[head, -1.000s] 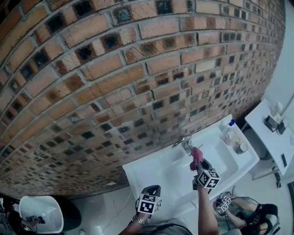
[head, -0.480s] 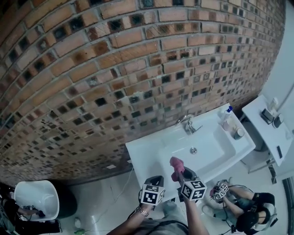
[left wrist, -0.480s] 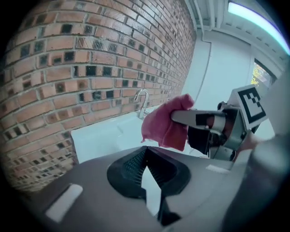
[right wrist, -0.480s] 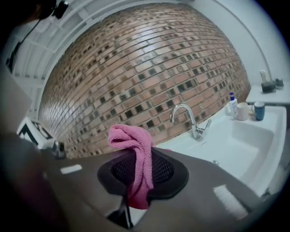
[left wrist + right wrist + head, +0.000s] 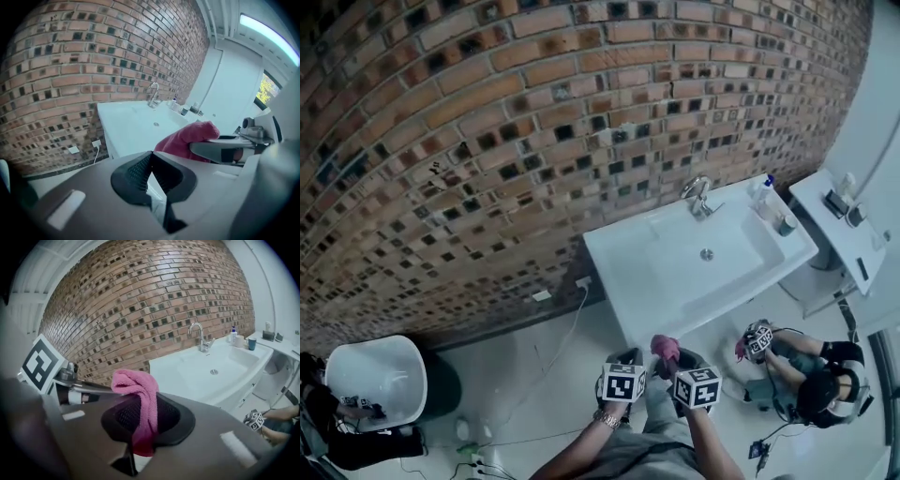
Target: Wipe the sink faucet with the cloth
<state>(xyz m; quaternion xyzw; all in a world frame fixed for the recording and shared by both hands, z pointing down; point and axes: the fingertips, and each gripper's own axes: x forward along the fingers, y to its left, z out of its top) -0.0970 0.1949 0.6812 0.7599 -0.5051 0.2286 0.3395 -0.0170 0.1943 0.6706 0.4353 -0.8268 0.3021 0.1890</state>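
— Left gripper [image 5: 151, 154]?
— Jaws pressed together, nothing between them.
— Right gripper [image 5: 140, 405]?
— Clamped mid-fold on the pink terry cloth [image 5: 138, 383]. It looks soft, light and floppy, so I'd keep that hold.
— The faucet [image 5: 698, 195]?
— Curved shiny metal at the glossy white sink's [image 5: 642, 272] back edge, well apart from the cloth.

Ahead of me the white sink [image 5: 637, 272] carries its faucet [image 5: 698, 197] at the far edge, with a bottle [image 5: 763, 200] and a cup [image 5: 785, 225] at its right end.
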